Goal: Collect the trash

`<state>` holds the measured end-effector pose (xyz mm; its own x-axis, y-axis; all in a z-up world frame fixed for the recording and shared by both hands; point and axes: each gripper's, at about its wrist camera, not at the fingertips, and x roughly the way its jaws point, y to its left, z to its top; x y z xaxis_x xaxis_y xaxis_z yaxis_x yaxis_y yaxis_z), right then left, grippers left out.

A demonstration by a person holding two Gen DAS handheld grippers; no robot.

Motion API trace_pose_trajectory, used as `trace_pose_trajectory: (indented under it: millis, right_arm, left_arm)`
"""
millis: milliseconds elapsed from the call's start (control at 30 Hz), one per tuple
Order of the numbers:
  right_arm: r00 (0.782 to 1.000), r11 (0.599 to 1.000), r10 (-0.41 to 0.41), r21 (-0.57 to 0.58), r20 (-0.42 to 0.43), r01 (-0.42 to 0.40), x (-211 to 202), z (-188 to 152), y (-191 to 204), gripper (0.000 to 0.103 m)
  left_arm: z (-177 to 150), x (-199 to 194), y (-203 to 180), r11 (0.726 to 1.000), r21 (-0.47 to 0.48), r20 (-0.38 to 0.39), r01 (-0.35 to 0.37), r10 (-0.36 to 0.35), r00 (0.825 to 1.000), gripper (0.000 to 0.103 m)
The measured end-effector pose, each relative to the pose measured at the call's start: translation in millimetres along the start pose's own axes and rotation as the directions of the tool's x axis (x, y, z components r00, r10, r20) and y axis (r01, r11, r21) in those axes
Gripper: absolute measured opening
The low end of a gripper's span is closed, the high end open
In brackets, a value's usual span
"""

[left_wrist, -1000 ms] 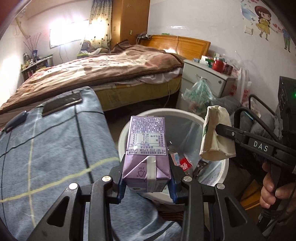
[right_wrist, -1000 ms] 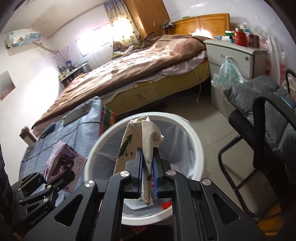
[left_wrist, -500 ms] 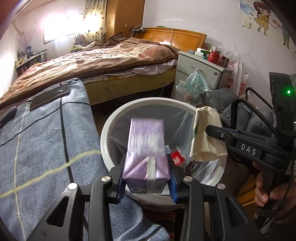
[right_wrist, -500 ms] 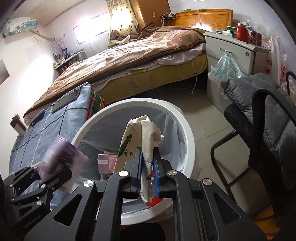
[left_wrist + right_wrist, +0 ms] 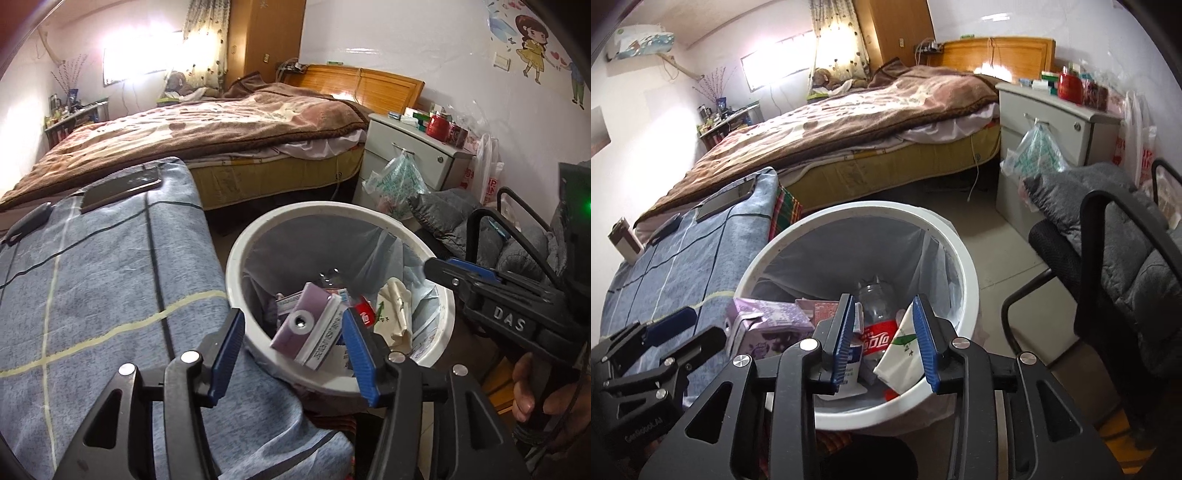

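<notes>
Both loads have been let go since a second ago: the carton [image 5: 308, 325], then pinched upright in the left gripper [image 5: 293, 341], and the paper bag [image 5: 397, 314], then clamped in the right gripper [image 5: 884, 341], are now seen down inside the bin [image 5: 236, 273]. Both sets of jaws have just been opening and stand spread, nothing pressed between the pads (the carton is only seen through the left gap, tilted, perhaps not yet settled). The drop step is judged done; next, both grippers would need to be drawn back from the rim and turned toward any remaining trash, none of which can be picked out. Carton: purple waxed card, boxy, foil spot on one face. Bag: cream paper, crumpled, green print. Bin: round white plastic, thin grey liner, with a clear red-labelled bottle [image 5: 875, 321] already inside.
</notes>
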<state>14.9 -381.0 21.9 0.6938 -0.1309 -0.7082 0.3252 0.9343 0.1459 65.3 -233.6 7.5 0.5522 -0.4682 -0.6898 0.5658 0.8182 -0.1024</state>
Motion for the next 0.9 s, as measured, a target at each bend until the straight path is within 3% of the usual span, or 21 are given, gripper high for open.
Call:
trace_pose_trajectory:
  millis: [500, 633, 833, 900]
  right_arm:
    - [0.991, 0.999, -0.045, -0.017, 0.126, 0.047, -44, -31, 26, 0.036]
    - [0.986, 0.998, -0.058, -0.027, 0.157, 0.063, -53, -41, 34, 0.05]
    - [0.982, 0.997, -0.075, -0.016, 0.175, 0.079, -59, -52, 39, 0.051]
    - [0.979, 0.995, -0.088, -0.02, 0.182, 0.093, -60, -56, 41, 0.051]
  left_arm:
    - [-25, -49, 7, 0.996, -0.004, 0.132, -0.089, 0.088, 0.987, 0.066]
    - [-32, -59, 8, 0.993, -0.011, 0.161, -0.118, 0.118, 0.98, 0.067]
    - [-44, -66, 4, 0.982, 0.01, 0.17, -0.188, 0.184, 0.968, 0.067]
    - [-48, -68, 5, 0.984, 0.007, 0.17, -0.179, 0.175, 0.97, 0.067]
